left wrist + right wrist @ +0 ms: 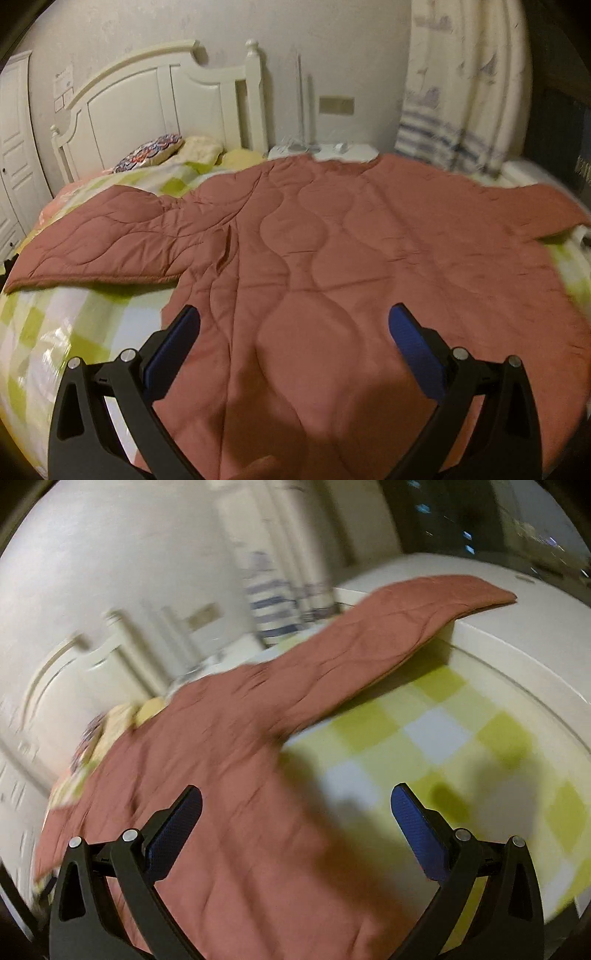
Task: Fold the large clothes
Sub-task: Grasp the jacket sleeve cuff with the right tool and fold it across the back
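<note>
A large reddish-brown quilted garment [332, 236] lies spread flat on the bed, one sleeve out to the left and one to the right. My left gripper [293, 321] is open and empty, held above the garment's lower body. In the right wrist view the same garment [229, 746] shows blurred, its right sleeve reaching up onto a white ledge. My right gripper [295, 801] is open and empty, above the garment's right edge and the bedsheet.
The bed has a green and white checked sheet [55, 332], also seen in the right wrist view [443, 738]. A white headboard [166, 99] and pillows [155, 151] stand at the back left. A striped curtain [443, 140] hangs at the back right. A white ledge [517, 646] borders the bed.
</note>
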